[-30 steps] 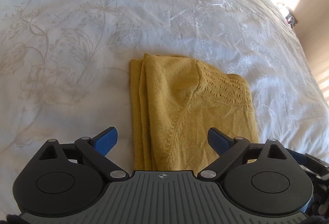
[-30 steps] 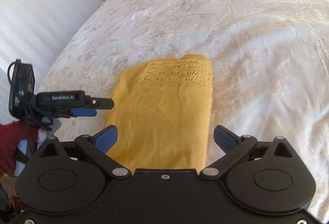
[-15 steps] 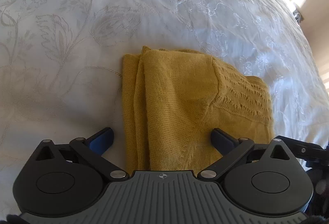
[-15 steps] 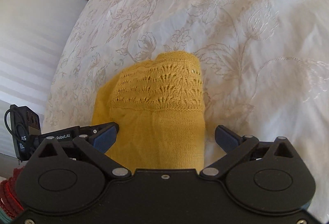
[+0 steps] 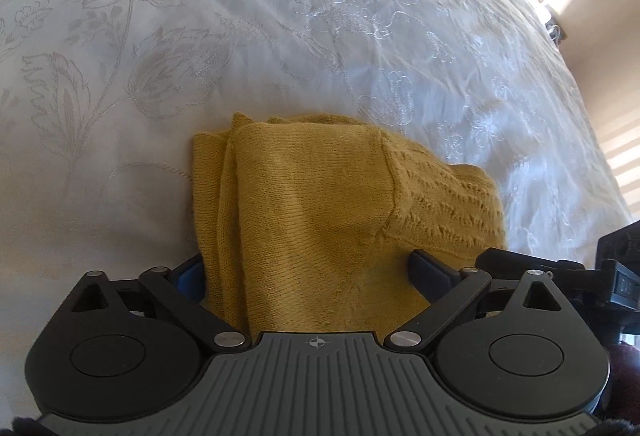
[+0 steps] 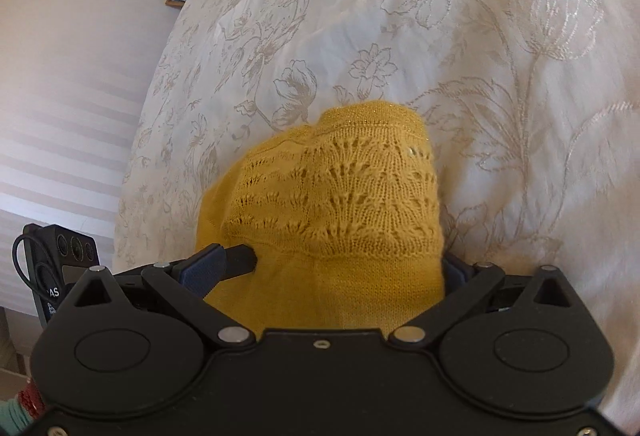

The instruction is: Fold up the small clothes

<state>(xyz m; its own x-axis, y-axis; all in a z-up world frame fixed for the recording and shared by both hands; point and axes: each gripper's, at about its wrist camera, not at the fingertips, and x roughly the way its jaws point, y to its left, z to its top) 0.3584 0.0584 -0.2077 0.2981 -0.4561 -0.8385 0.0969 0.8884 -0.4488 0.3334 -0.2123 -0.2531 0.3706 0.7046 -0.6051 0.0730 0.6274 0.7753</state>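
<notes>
Now | 1 yellow knit (image 5: 312, 220) on bedspread (image 5: 280, 16) | 2 tongs: L (image 5: 308, 270) narrowing, R (image 6: 340, 272) prob. apart

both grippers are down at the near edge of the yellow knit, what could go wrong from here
1. The left gripper, jaws just closing with the yellow knit between them, may pinch only some of the stacked layers at its left edge, so the fold slips apart.
2. The right gripper could snag the lacy openwork band.
</notes>
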